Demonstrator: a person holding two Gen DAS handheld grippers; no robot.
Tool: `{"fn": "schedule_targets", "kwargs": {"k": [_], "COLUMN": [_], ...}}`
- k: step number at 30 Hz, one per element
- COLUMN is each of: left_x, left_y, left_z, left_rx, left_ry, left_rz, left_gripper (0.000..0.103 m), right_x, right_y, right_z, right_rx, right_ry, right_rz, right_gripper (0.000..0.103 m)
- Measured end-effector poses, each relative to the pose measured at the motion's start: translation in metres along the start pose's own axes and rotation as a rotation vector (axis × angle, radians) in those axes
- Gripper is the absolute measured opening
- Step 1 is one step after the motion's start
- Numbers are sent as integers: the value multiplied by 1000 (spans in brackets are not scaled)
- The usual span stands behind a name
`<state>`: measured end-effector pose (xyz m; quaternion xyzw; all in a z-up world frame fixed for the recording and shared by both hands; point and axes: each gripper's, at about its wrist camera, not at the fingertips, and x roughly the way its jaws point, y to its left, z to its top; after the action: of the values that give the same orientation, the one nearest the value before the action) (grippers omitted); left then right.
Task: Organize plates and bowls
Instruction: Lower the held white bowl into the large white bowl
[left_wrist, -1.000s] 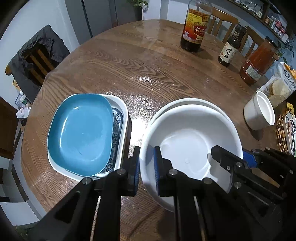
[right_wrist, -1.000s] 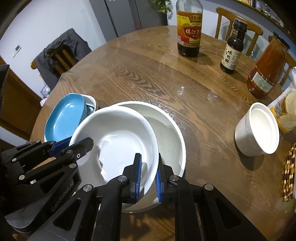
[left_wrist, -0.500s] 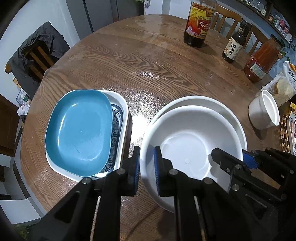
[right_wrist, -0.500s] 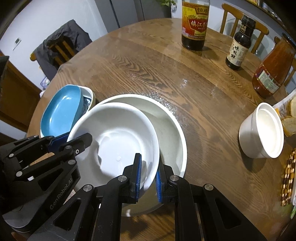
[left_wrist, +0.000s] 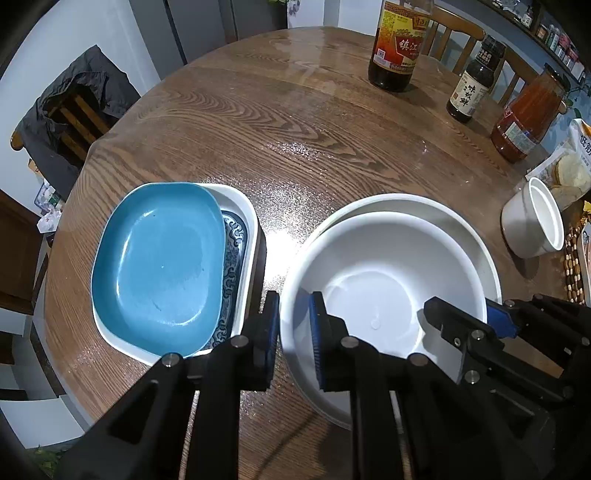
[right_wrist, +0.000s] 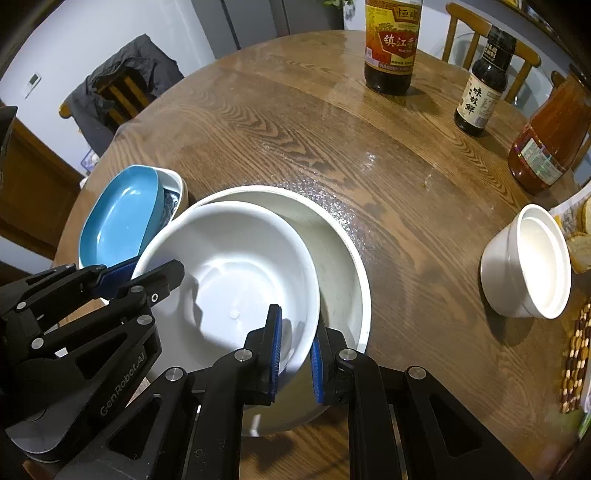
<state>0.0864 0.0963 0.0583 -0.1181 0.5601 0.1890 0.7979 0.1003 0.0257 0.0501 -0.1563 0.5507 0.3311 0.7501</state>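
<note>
Your left tongs (left_wrist: 293, 328) are opening off the smaller white bowl (left_wrist: 373, 295)'s rim at lower centre; a second ago they pinched it. Your right tongs (right_wrist: 295, 349) stay clamped on its opposite rim. It's nested in the larger bowl (left_wrist: 476, 236) on the bench (left_wrist: 295, 129), so release looks underway.

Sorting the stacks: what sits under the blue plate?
The blue plate lies in a white rectangular dish with a blue patterned border. Most of that dish's floor is covered, so anything else there cannot be seen.
</note>
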Motion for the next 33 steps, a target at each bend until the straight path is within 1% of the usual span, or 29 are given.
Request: {"fn": "schedule_targets", "kwargs": {"k": [17,33], "left_x": [0,1], "left_y": [1,0], "left_z": [2,3], "left_rx": [0,19], "left_ry": [3,7], "left_rz": [5,12], "left_gripper": [19,19], "right_x": [2,2], "right_y": [0,-1], "right_z": [2,2], "right_rx": [-16,-15], "right_ry": [15,16], "right_rz": [-5,-3], "right_gripper": [16,16]}}
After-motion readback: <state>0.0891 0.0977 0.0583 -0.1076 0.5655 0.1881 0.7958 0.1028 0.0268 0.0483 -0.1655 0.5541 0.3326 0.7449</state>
